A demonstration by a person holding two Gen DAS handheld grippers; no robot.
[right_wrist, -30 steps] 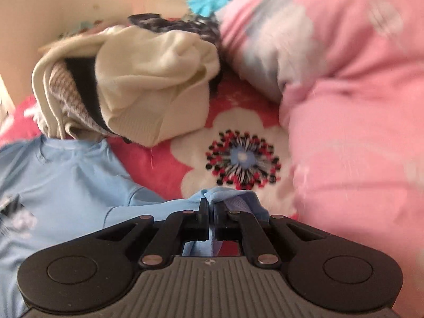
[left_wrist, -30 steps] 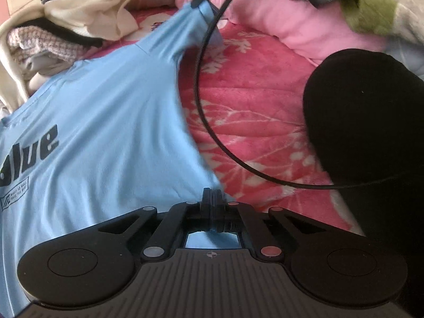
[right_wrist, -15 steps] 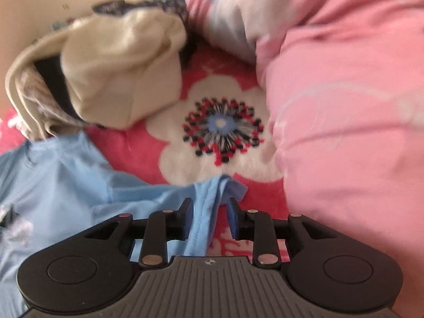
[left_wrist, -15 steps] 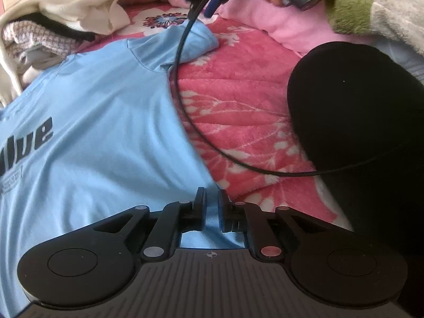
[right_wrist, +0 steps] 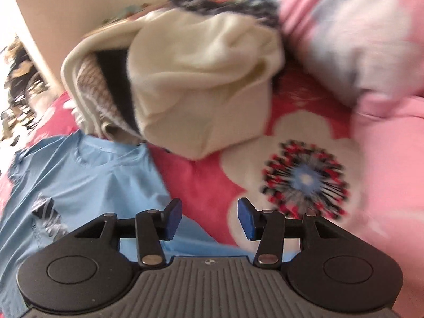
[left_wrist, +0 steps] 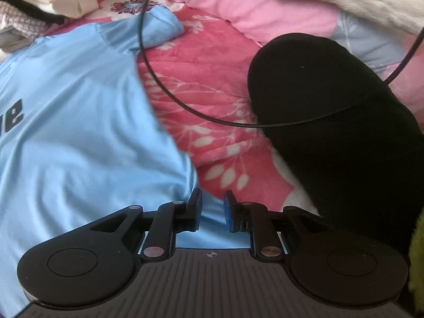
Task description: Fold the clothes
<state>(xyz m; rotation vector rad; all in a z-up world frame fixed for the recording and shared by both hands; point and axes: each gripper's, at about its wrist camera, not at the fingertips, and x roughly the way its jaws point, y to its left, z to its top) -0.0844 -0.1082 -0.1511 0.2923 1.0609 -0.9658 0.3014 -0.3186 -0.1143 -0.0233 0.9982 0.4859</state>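
Both grippers let go: the left gripper (left_wrist: pixel 212 202) has just been opening its jaws over the hem, the right gripper (right_wrist: pixel 210 213) opening wider beside the sleeve, nothing pinched. The blue T-shirt (left_wrist: pixel 79 122) lies spread flat on the red floral blanket (left_wrist: pixel 212 84), apparently laid out for folding.

T-shirt (left_wrist: pixel 79 122) lies on the blanket (left_wrist: pixel 206 84), clothes pile (right_wrist: pixel 190 90) behind it, pillow (right_wrist: pixel 357 39) right.
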